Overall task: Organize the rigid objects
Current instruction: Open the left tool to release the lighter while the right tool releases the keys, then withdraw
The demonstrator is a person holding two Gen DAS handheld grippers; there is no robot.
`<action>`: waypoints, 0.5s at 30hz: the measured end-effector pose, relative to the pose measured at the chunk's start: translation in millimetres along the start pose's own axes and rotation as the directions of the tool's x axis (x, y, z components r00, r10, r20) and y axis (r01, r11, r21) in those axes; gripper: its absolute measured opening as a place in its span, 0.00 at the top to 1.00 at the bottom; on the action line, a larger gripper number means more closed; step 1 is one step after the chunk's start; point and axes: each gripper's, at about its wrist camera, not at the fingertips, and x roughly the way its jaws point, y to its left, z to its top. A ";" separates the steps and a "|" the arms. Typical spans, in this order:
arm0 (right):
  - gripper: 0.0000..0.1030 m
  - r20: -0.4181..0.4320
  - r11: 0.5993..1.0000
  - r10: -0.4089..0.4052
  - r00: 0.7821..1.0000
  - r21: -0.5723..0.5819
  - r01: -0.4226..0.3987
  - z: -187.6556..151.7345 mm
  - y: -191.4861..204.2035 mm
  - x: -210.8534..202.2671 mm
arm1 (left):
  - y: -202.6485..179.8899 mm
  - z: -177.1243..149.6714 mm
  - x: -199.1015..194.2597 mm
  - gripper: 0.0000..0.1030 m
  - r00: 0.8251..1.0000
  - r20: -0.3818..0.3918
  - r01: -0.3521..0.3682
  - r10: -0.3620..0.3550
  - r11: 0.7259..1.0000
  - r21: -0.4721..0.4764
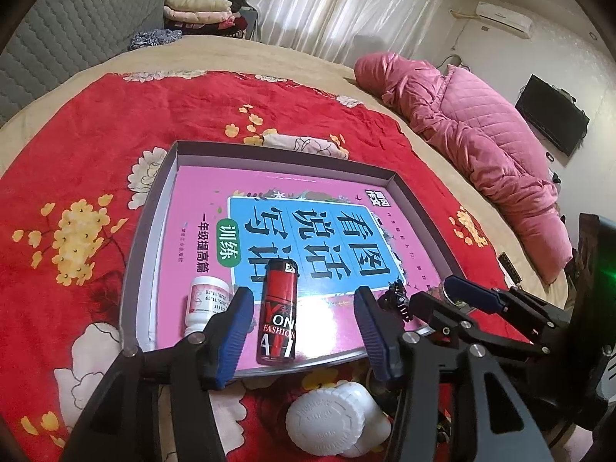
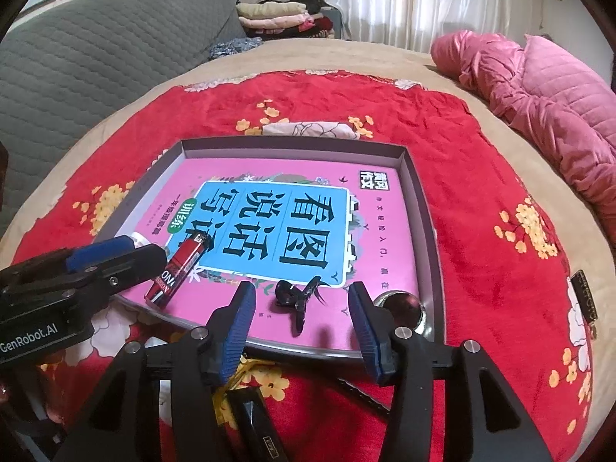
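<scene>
A shallow grey tray (image 1: 419, 208) (image 2: 421, 208) lies on a red flowered blanket and holds a pink-and-blue book (image 1: 200, 196) (image 2: 385, 231). A red lighter (image 1: 278, 308) (image 2: 178, 266) lies on the book between the fingers of my left gripper (image 1: 303, 292); the pads stand apart from it, open. A small white pill bottle (image 1: 204, 300) lies just left of that gripper. My right gripper (image 2: 301, 288) is open around a black hair clip (image 2: 294, 296) (image 1: 396, 298) that rests on the book. Each gripper shows in the other's view: the right (image 1: 439, 292), the left (image 2: 127, 254).
A larger white bottle (image 1: 331, 427) lies on the blanket (image 1: 96, 134) outside the tray's near edge. A shiny round object (image 2: 400, 304) sits in the tray's near right corner. Black items (image 2: 250, 415) lie below the right gripper. A pink quilt (image 2: 539, 88) is bunched at the right.
</scene>
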 end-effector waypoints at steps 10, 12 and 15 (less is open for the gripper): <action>0.48 0.006 1.000 -0.009 1.000 -0.003 0.009 -0.6 -0.9 -6.3 | -0.2 -0.7 -10.4 0.45 1.000 0.019 -0.015 0.016 1.000 -0.006; 0.48 0.011 1.000 -0.010 1.000 -0.005 0.010 -0.2 -0.9 -8.3 | 0.0 -1.0 -11.6 0.44 1.000 0.021 -0.016 0.016 1.000 -0.004; 0.48 0.015 1.000 -0.014 1.000 -0.004 0.014 -0.5 -1.5 -11.7 | -1.9 -2.0 -14.8 0.44 1.000 0.020 -0.018 0.018 1.000 0.003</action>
